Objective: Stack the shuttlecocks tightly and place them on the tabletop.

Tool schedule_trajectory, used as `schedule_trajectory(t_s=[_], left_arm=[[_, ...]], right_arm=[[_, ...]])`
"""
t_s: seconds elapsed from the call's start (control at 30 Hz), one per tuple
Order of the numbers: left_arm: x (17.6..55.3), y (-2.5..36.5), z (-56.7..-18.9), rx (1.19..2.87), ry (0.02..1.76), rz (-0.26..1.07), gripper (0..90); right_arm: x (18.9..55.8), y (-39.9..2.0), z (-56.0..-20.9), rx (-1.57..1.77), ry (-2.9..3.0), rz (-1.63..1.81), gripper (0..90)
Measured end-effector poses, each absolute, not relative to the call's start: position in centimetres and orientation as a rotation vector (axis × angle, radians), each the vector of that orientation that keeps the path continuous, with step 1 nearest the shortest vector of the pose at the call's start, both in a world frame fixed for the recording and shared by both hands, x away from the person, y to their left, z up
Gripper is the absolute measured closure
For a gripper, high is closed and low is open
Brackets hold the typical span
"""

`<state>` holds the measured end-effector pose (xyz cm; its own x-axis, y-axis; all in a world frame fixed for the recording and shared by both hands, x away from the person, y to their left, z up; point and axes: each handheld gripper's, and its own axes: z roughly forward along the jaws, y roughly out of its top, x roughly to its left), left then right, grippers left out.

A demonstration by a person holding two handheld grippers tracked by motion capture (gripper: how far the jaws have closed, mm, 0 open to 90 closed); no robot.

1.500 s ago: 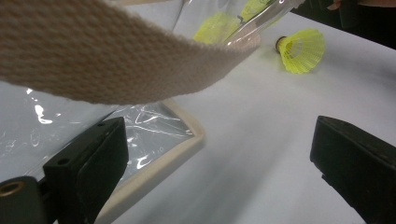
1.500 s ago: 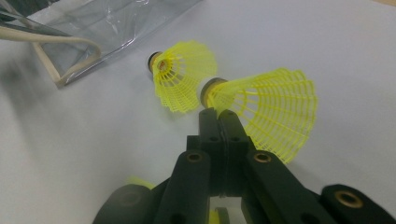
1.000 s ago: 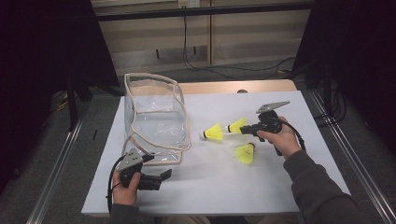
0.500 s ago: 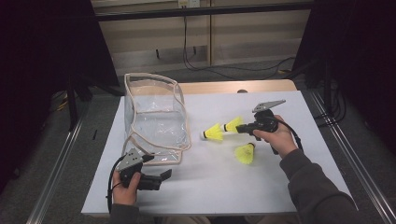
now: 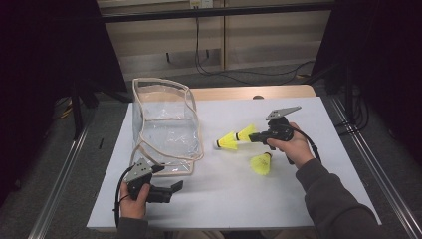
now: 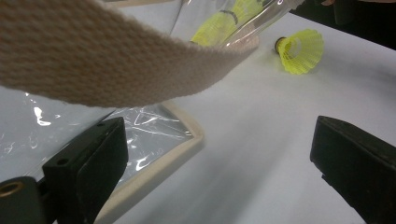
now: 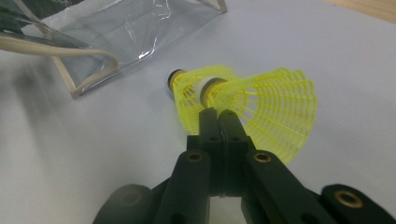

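My right gripper [image 5: 252, 137] is shut on the mesh skirt of a yellow shuttlecock [image 5: 246, 132], pinching its rim [image 7: 261, 107] between the jaw tips [image 7: 217, 116]. A second yellow shuttlecock [image 5: 227, 141] lies just beyond it, its cork toward the bag [image 7: 184, 86]. A third one [image 5: 262, 163] rests on the sheet near the right hand, also visible in the left gripper view [image 6: 299, 50]. A clear plastic bag [image 5: 164, 124] with cream trim stands at the left. My left gripper [image 5: 171, 191] rests by the bag's front corner, jaws wide apart [image 6: 215, 154] with nothing between them.
A white sheet [image 5: 224, 199] covers the table, with a wooden edge [image 5: 239, 92] at the back. The bag's cream strap [image 6: 102, 60] hangs across the top of the left gripper view. Metal rails [image 5: 368, 169] run along both sides of the table.
My right gripper has shifted slightly left toward the bag, carrying the held shuttlecock with it. The left gripper has stayed put.
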<state>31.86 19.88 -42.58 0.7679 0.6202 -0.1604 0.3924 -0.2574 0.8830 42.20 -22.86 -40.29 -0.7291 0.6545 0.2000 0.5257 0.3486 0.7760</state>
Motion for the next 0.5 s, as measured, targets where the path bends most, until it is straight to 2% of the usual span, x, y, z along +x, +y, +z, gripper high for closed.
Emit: schedule_trajectory(t_s=[0.5], left_arm=[[31.85,19.87,-42.58,1.885,0.774,0.264,4.1]], right_arm=[[42.28,-22.43,-40.42,1.075,2.466,1.323,90.0]])
